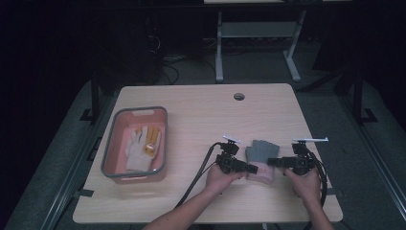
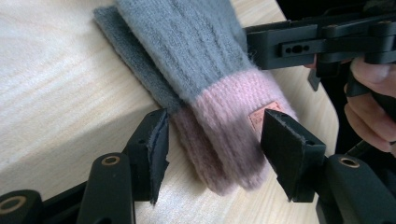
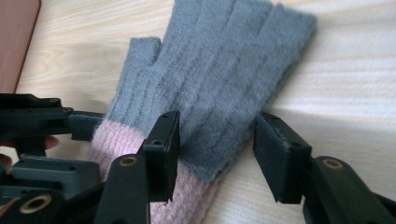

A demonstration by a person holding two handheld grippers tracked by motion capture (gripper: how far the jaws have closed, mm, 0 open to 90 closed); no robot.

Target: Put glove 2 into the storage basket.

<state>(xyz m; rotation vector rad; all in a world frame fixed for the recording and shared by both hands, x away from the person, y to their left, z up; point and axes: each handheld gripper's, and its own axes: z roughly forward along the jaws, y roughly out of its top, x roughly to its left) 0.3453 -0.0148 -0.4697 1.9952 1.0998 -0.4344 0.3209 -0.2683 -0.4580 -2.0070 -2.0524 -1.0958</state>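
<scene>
Gloves are what your two hands close in on: a grey knit pair with pink cuffs, stacked flat on the worktop near your edge, fingers pointing away from you and cuffs toward you. From the high view that long axis runs front to back, and your left gripper comes at the cuff end from the left while your right gripper comes in from the right, a little farther up the stack. Both are equally near, each at its own flank. Well apart to the left sits a pink bin with a white and yellow work glove inside.

Left gripper view: the pink cuff lies between your jaws, its open end toward the camera. The jaws stand about half apart, one pad just beside the lower glove's edge and the other beside the small tan label. Neither pad visibly presses the knit, so I read this gripper as not yet gripping. The other gripper crosses the top right.

Right gripper view: the grey palm sits between your jaws where grey meets pink, the fingers fanning up and away. The jaws stand moderately wide; one pad overlaps the knit from above, the other stands off the glove's edge over bare wood. No pinch shows.

In my judgement, your approach runs across the gloves' length, so closing takes them by the sides.
</scene>
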